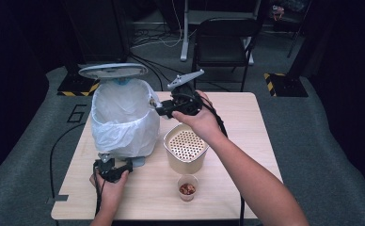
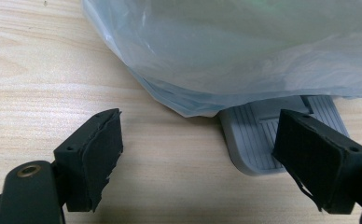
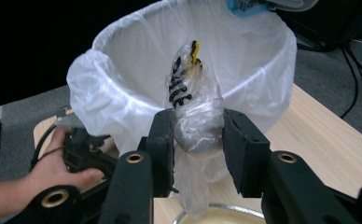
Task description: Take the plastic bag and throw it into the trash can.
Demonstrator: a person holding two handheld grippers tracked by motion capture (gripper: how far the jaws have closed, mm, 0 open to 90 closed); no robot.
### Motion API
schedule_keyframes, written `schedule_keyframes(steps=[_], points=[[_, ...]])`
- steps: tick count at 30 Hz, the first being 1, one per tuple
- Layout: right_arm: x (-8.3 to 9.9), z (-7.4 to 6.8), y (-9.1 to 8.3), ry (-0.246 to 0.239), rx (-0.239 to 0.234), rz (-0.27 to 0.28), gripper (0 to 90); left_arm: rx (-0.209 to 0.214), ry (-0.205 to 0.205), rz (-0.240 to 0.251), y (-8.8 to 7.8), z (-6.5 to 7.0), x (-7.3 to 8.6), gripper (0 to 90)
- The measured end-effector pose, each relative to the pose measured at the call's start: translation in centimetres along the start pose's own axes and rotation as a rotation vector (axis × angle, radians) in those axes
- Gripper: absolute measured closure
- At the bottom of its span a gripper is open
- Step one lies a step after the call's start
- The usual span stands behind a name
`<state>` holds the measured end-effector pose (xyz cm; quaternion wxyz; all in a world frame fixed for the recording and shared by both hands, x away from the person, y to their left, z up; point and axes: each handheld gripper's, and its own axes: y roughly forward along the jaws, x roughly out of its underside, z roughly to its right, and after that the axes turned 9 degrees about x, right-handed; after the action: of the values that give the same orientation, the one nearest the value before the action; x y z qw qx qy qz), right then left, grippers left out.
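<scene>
Right gripper view: right gripper point(image 3: 198, 140) clamps a crumpled plastic wrapper point(image 3: 195, 116) mid-frame, bin point(image 3: 123, 70) mouth right behind it; left gripper point(image 2: 200, 154), jaws apart, hovers by the pedal point(image 2: 254, 140) at lower right

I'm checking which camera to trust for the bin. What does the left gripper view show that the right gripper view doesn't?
Left gripper view: the grey pedal at the bin's foot, between that gripper's open fingers, with the liner's bottom edge hanging over it. Right gripper view: the bin's open mouth, the right gripper shut on a small plastic bag in front of it, and the raised lid. Both: the white liner and the wooden table.
</scene>
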<state>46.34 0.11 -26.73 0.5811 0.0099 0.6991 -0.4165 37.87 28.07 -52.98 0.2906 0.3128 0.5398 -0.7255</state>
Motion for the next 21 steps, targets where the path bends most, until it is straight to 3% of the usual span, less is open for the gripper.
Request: schedule_keyframes(steps=[6,8,12,16,17,20,21], points=[[-1.1,-0.4,1.1,0.012,-0.008,0.023,64.7,0.001,0.003,-0.003,0.0,0.0,0.0,15.2],[-1.2,-0.4,1.2,0.013,-0.005,0.026,64.6,-0.001,0.023,-0.024,-0.2,-0.2,0.0,15.2],[-2.2,-0.8,2.8,-0.003,0.005,0.037,64.6,-0.003,0.024,-0.018,-0.1,-0.2,0.0,15.3],[-2.8,-1.4,3.7,0.003,0.005,0.027,64.6,0.004,0.025,-0.039,-0.2,-0.2,0.0,15.3],[-2.9,-1.6,4.0,0.001,0.007,0.027,64.6,-0.001,0.024,-0.018,-0.1,-0.2,0.0,15.2],[-3.2,-1.9,4.6,0.003,0.006,0.031,64.6,-0.002,0.025,-0.018,-0.1,-0.2,0.0,15.2],[-3.3,-2.0,4.7,-0.002,0.002,0.028,64.6,0.005,0.025,-0.036,-0.2,-0.2,0.0,15.2]])
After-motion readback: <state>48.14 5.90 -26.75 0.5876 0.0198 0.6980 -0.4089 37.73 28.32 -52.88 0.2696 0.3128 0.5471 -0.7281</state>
